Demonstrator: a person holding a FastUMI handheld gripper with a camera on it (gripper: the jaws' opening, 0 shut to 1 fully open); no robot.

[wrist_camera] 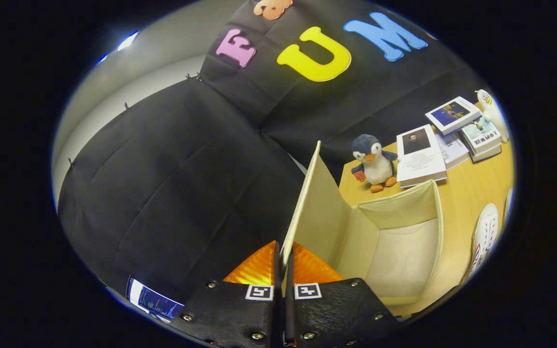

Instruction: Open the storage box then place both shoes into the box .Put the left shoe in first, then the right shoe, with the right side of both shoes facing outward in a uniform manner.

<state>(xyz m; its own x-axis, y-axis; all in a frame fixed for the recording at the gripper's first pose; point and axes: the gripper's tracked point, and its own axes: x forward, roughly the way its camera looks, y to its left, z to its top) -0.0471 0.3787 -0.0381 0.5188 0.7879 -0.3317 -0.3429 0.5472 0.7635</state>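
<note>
Gripping: the gripper (282, 270) is closed on the lid (305, 203), both fingers pressed on the flap's near edge.
Screen: a lit screen (153, 302) sits low, left of the fingers.
Lid: cream flap, raised nearly upright, running from between the fingers away toward the cloth wall.
Box (404, 241): cream, open, inside bare, just right of the fingers on the wooden table (472, 193).
Penguin (374, 162): plush toy upright beyond the box.
Books (452, 135): several lying right of the penguin.
Shoe (484, 237): white, on the table right of the box, apart from it.
</note>
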